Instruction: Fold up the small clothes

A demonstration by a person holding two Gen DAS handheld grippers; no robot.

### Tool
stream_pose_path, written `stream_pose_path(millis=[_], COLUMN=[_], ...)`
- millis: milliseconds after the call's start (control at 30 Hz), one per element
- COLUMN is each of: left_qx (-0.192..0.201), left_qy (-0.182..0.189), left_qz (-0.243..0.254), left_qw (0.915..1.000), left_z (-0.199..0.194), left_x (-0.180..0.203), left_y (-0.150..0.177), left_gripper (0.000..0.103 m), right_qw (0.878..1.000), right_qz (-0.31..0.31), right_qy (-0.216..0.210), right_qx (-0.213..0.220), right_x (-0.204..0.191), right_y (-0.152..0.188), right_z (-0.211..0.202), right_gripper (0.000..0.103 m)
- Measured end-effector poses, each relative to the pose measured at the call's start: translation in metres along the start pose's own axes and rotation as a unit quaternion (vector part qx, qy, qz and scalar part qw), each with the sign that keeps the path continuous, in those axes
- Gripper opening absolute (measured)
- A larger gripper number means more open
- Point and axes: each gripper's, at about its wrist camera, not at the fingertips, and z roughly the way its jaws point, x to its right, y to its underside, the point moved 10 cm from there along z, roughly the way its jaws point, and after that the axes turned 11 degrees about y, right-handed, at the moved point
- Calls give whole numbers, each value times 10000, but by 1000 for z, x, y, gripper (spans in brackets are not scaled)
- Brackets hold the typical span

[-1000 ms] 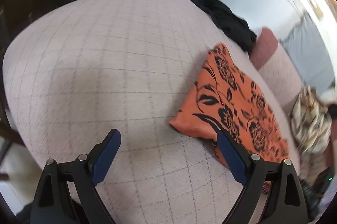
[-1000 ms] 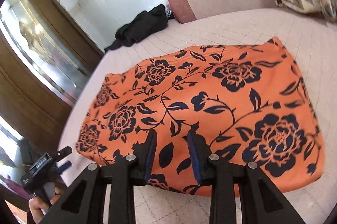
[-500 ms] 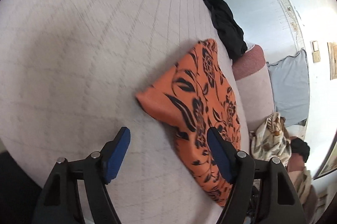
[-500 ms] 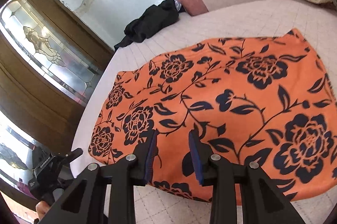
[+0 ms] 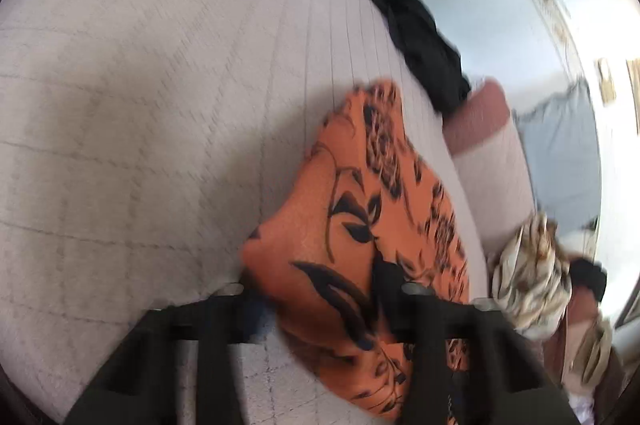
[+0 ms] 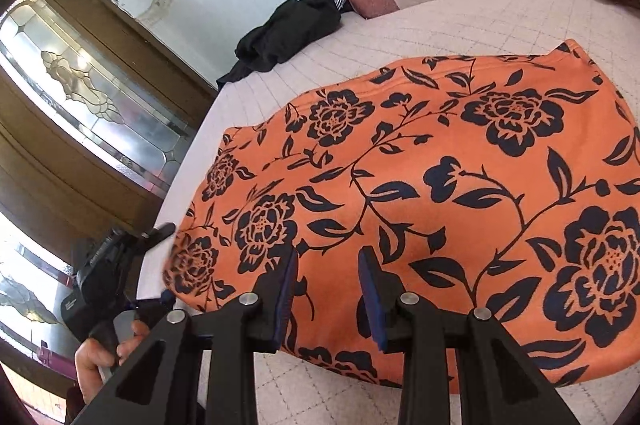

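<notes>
Orange floral garment (image 6: 440, 185): laid flat on quilted sofa seat (image 5: 140, 105).
Left gripper (image 5: 320, 305): jaws closing, garment's corner seen between them; contact blurred.
Right gripper (image 6: 328, 289): narrowly parted over near edge; grip cannot be told.

One orange floral garment (image 6: 440, 193), one black garment (image 6: 292, 29), two claws: left claw (image 5: 320, 301), right claw (image 6: 328, 289).

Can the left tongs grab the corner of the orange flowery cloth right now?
Probably yes. The left tongs are already around the near corner of the orange cloth, closing with fabric between their fingers. Nothing lies in the way on the bed cover. The picture is blurred, so a firm pinch isn't certain.
</notes>
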Motion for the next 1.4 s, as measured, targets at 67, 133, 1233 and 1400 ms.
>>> stream_pose_path(millis=[67, 133, 1233, 1400], left_qx=[117, 207, -717, -818], left_qy=[30, 10, -194, -138], left_qz=[254, 728, 5495, 5483], left_qw=[9996, 9971, 8322, 8321], left_z=[-1, -3, 44, 44], left_x=[7, 22, 138, 139], left_y=[-3, -6, 136, 137], left_gripper=[35, 32, 28, 28], right_qw=[9999, 9999, 9625, 9853], right_qz=[-33, -56, 1261, 519], right_qy=[88, 137, -2183, -1331], right_qx=[38, 66, -1005, -934], right_x=[0, 2, -17, -29], right_y=[-1, -3, -119, -116], right_z=[1, 0, 76, 96], right_gripper=[34, 34, 78, 20])
